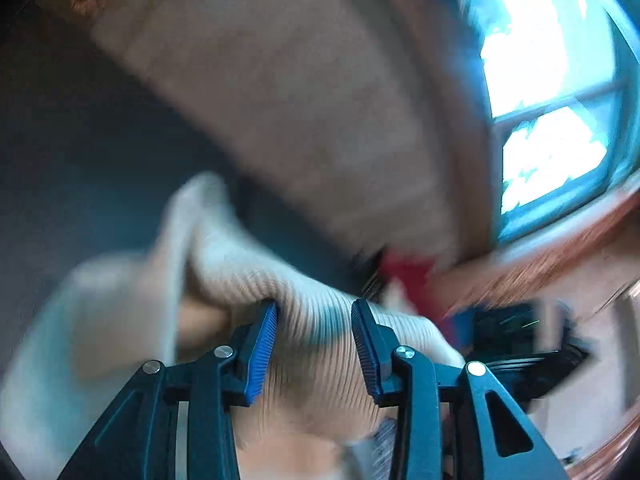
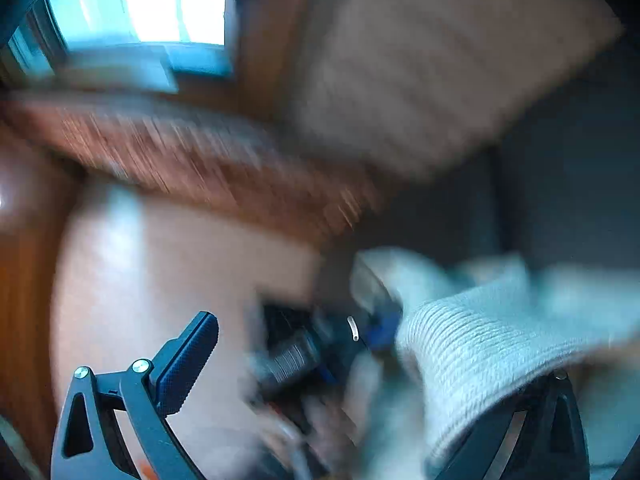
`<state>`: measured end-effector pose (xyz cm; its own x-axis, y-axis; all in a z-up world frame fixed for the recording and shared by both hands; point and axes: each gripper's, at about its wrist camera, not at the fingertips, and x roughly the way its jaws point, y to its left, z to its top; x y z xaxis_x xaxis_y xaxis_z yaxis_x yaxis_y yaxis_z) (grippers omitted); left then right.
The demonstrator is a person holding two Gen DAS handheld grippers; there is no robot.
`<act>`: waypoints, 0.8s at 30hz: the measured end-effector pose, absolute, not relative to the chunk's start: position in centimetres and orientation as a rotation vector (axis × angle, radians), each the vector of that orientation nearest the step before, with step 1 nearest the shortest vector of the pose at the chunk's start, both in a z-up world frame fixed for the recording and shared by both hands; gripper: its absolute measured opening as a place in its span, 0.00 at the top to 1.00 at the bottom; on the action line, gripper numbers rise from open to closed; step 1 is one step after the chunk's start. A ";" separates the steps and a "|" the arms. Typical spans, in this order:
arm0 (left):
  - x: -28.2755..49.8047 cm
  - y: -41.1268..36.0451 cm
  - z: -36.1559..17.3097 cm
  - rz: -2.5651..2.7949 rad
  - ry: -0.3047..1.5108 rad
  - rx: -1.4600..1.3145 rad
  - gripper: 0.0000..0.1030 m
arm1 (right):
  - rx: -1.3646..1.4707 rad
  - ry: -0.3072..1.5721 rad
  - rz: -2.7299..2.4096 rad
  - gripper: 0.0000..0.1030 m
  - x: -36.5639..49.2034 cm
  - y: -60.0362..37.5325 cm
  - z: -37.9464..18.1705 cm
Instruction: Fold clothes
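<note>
A white ribbed knit garment bunches in front of my left gripper. The knit runs through the gap between the blue pads, which stand apart and do not visibly pinch it. In the right wrist view the same garment drapes over my right gripper's right finger and hides its tip. The right gripper is spread wide, its left finger bare, with nothing clamped. Both views are heavily blurred by motion.
A large beige padded panel fills the background, with a bright window beside it. A reddish wooden ledge runs below the window above a pale smooth surface. Something red lies behind the garment.
</note>
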<state>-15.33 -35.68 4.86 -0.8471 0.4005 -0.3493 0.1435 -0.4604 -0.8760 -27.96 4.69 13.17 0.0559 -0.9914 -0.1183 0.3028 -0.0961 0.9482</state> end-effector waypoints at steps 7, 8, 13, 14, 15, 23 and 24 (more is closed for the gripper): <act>-11.4 -40.0 8.5 2.684 -1.567 -0.726 0.56 | 1.135 -1.010 -1.510 0.00 -32.5 7.3 12.7; -10.4 -39.7 7.9 2.697 -1.553 -0.775 0.56 | 1.144 -0.997 -1.509 0.00 -31.9 7.7 12.2; -6.6 -36.1 5.8 2.722 -1.362 -0.979 0.56 | 1.210 -0.949 -1.462 0.00 -29.2 8.3 11.5; -6.5 -34.8 5.6 2.684 -1.321 -1.002 0.56 | 1.217 -0.929 -1.441 0.00 -28.8 7.9 11.9; -6.5 -33.6 5.4 2.646 -1.283 -1.025 0.55 | 1.217 -0.906 -1.416 0.00 -28.4 7.5 12.5; -12.5 -30.3 2.3 2.514 -1.392 -1.050 0.52 | 1.225 -0.737 -1.405 0.00 -27.3 5.0 13.7; -13.5 -30.7 1.9 2.509 -1.425 -1.044 0.50 | 1.245 -0.715 -1.391 0.00 -27.4 4.6 13.3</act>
